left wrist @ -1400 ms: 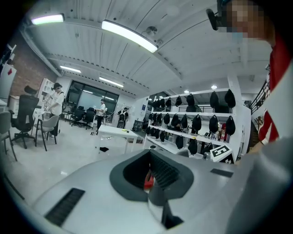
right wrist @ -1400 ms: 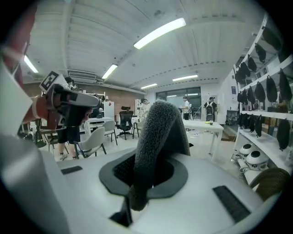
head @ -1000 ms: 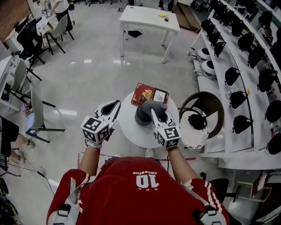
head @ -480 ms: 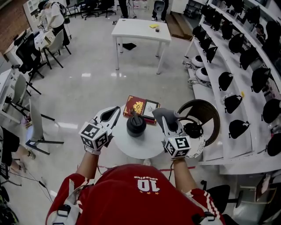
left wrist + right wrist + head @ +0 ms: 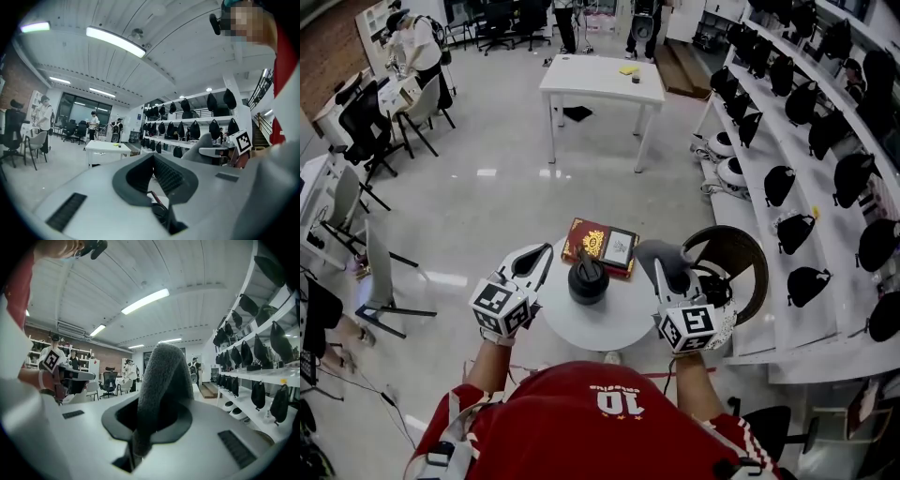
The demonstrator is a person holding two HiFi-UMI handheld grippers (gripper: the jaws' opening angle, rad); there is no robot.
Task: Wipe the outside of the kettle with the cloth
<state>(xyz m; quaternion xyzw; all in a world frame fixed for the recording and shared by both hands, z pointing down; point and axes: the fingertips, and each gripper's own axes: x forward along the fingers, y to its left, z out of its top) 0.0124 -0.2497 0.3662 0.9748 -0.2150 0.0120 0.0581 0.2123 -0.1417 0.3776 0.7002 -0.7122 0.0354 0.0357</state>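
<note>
Head view: both forearms reach forward over the round white bench (image 5: 581,326), the left gripper (image 5: 546,251) to the left of the black kettle (image 5: 588,280) and the right gripper (image 5: 673,279) to its right, neither touching it. The kettle stands upright on the bench beside a red book (image 5: 596,241). The left gripper view shows that gripper's jaws pressed together with nothing between them. The right gripper view shows its jaws clenched on the grey cloth (image 5: 159,390), which arches up over them.
</note>
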